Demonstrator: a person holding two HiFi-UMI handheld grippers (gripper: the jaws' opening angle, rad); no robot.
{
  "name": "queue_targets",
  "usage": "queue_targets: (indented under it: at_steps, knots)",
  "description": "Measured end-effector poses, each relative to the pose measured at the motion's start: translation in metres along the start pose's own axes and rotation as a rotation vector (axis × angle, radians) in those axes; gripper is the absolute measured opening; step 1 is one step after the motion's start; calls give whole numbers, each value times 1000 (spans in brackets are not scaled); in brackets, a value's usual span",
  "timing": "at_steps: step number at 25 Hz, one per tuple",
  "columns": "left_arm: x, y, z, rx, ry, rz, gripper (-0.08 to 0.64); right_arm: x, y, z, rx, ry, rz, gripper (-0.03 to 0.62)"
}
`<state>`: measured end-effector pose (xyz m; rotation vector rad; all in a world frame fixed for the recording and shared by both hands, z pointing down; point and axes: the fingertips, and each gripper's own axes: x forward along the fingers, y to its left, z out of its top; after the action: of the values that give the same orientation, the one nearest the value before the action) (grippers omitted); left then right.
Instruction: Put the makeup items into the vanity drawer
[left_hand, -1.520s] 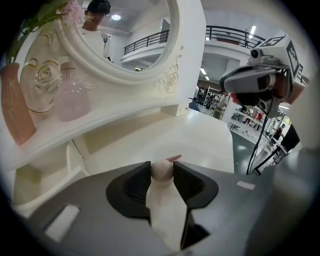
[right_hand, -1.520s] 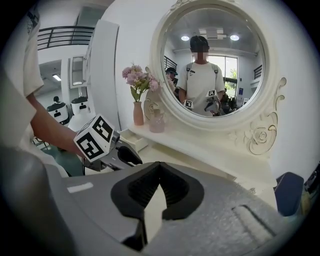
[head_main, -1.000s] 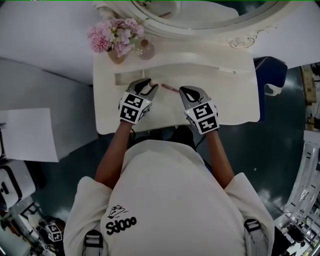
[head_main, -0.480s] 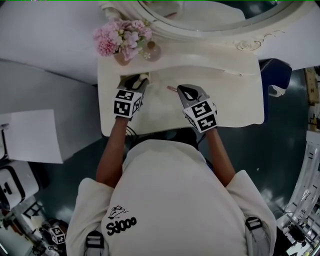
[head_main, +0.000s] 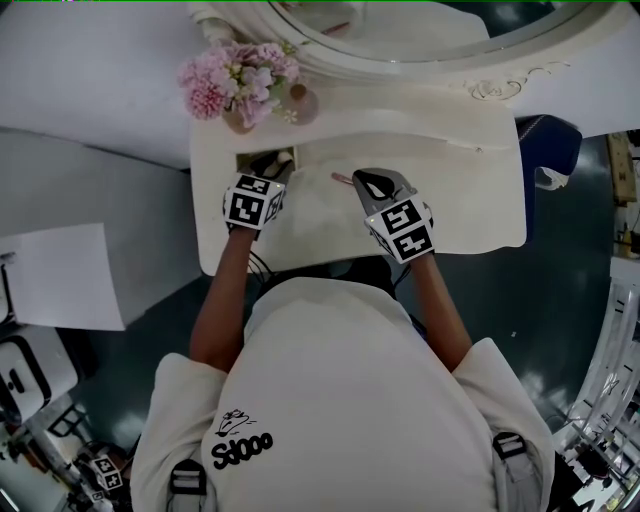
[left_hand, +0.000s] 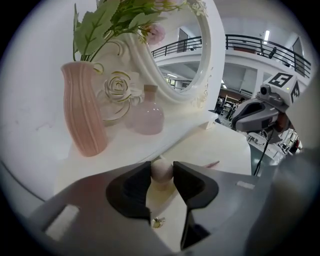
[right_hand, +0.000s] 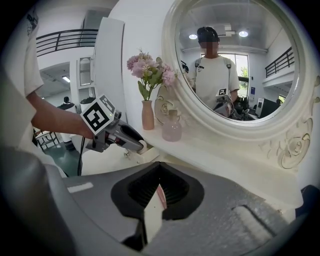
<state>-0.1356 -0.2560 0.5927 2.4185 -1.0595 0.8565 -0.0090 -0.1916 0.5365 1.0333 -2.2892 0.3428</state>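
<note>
So the left gripper (head_main: 270, 170) was tipped down over the open drawer (head_main: 243, 159) at the far left of the desk (head_main: 470, 190), pretty clearly so the round-topped makeup item (left_hand: 161, 170) could be dropped inside. Its jaws had just been easing apart, though the item was seen pinched between both pads. The right gripper (head_main: 370, 184) was parked mid-desk, clenched on a thin pink pencil (head_main: 341, 179), probably lined up for the drawer next.
</note>
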Motion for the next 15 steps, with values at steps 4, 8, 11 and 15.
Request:
queue_targets:
  at_steps: [4, 8, 11, 15]
  knots:
    - [2, 1, -2, -13, 12, -7, 161, 1, -2, 0, -8, 6, 6, 3]
    - [1, 1, -4, -21, 21, -14, 167, 3, -4, 2, -15, 1, 11, 3]
    - [1, -1, -4, -18, 25, -19, 172, 3, -5, 3, -17, -1, 12, 3]
    - [0, -3, -5, -13, 28, -17, 172, 1, -6, 3, -16, -3, 11, 3]
